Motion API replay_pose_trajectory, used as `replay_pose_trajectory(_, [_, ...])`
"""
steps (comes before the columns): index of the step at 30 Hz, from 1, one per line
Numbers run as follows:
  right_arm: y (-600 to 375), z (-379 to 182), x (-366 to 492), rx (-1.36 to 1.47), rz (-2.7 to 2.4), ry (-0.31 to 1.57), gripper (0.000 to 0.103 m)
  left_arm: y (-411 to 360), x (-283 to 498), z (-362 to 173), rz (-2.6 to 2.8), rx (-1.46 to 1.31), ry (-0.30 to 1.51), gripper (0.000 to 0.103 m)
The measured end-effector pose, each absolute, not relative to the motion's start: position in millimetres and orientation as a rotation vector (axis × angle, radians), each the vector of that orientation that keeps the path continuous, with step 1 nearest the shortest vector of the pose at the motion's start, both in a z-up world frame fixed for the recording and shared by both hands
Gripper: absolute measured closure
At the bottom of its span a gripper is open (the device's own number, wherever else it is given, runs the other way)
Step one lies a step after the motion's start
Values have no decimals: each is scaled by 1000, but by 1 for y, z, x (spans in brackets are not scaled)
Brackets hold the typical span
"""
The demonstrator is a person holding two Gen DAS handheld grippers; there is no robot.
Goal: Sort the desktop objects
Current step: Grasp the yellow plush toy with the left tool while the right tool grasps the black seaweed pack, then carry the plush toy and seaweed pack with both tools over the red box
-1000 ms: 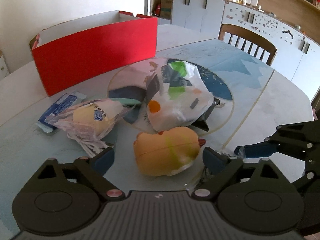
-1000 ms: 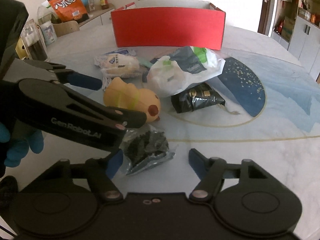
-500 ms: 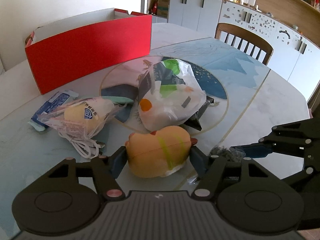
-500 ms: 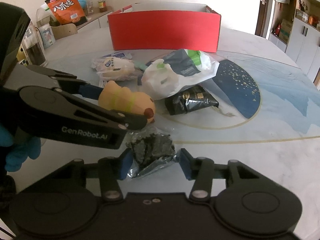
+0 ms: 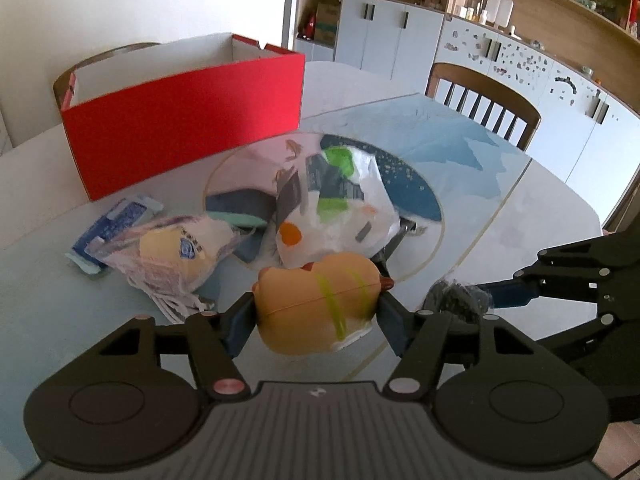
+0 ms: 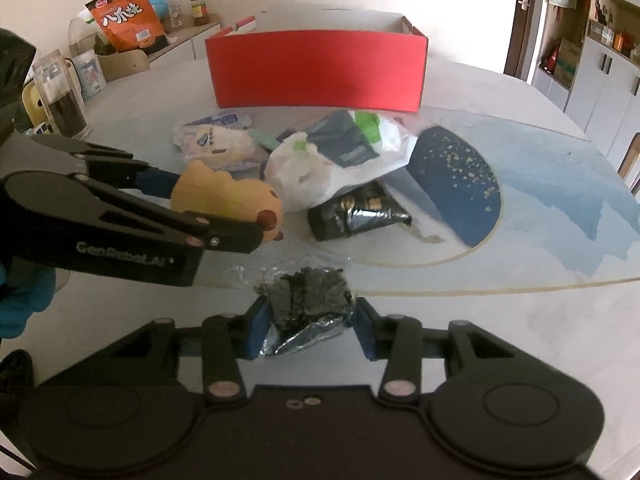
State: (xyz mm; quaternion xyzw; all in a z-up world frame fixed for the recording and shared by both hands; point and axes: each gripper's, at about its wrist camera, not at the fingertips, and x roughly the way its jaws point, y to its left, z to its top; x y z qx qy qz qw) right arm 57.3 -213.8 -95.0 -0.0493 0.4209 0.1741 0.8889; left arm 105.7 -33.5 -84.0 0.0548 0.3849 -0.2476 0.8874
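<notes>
- The orange duck toy [image 5: 318, 304] sits clamped between the blue pads of the left gripper [image 5: 316, 316], one pad on each flank; seen from the right wrist it appears raised off the table [image 6: 500, 344], near the left side of the pile.
- The right gripper [image 6: 308, 326] is closed on a clear packet of dark dried bits [image 6: 306, 302] — the packet's silvery end pokes out toward the camera, and it lies to the right of the duck, near the front edge of the table.
- Just beyond the duck lies a white plastic bag [image 5: 340, 208] with green and orange print, resting partly over a black foil pouch [image 6: 360, 212].
- Left of that bag is a wrapped yellowish bun [image 5: 176, 252] with a white cable [image 5: 172, 300] beside it, and a blue sachet [image 5: 116, 228] further left.
- A red box [image 5: 184, 120], open at the top, stands at the far side of the table behind the pile.
- A wooden chair [image 5: 484, 108] stands at the far right edge.
</notes>
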Motion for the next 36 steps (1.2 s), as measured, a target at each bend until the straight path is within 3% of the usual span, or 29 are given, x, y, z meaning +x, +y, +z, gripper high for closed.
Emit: replay_pose_trajectory(36, [-224,24,125,-97,416,721,62,1,125,19,-313,79,660,39])
